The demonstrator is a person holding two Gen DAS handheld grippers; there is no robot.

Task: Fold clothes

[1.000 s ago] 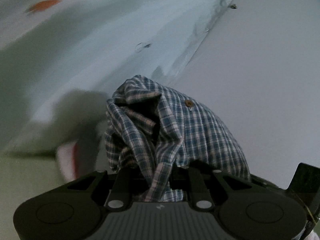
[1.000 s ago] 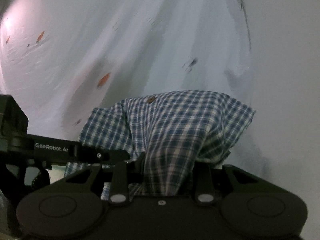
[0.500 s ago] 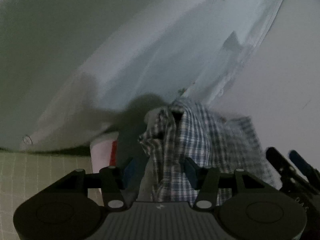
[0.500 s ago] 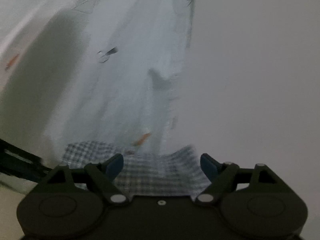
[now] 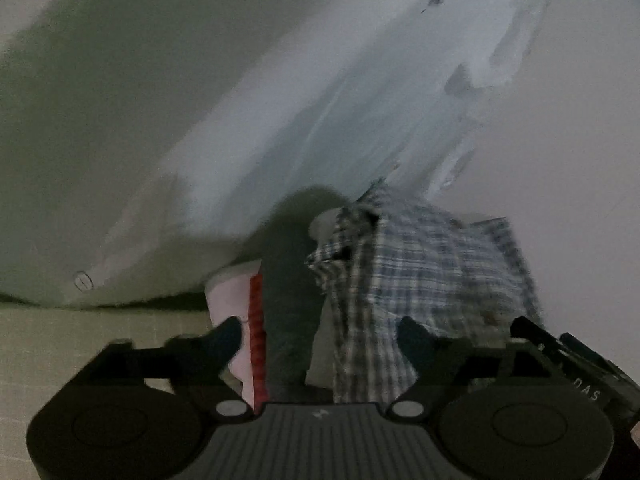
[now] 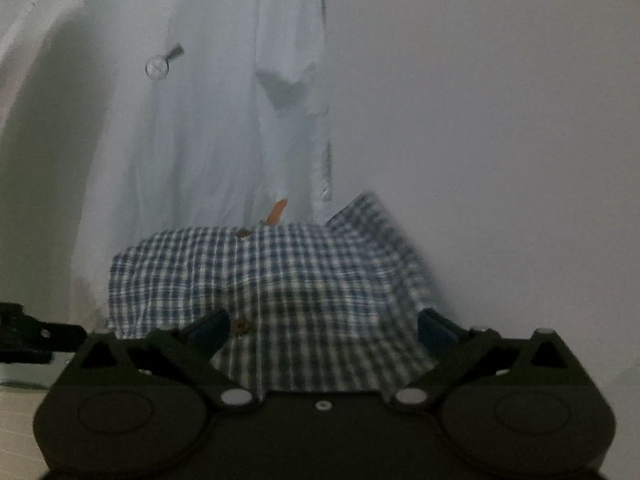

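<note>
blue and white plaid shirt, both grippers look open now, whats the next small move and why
Probably draw both grippers back: the left gripper and right gripper stand open, and the blue and white plaid shirt rests in a bundle on the white surface, apparently released.

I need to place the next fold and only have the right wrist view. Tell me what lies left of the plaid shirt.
Observer: In the left wrist view, a folded white and red garment lies beside the plaid shirt, at the edge of the white surface.
Operator: Report the left gripper.
Observer: The left gripper is open, its fingers spread, with plaid cloth draped between them.
Operator: Describe that side of the shirt.
Observer: It stands bunched up in a peak there, not flat as under the open right gripper.
</note>
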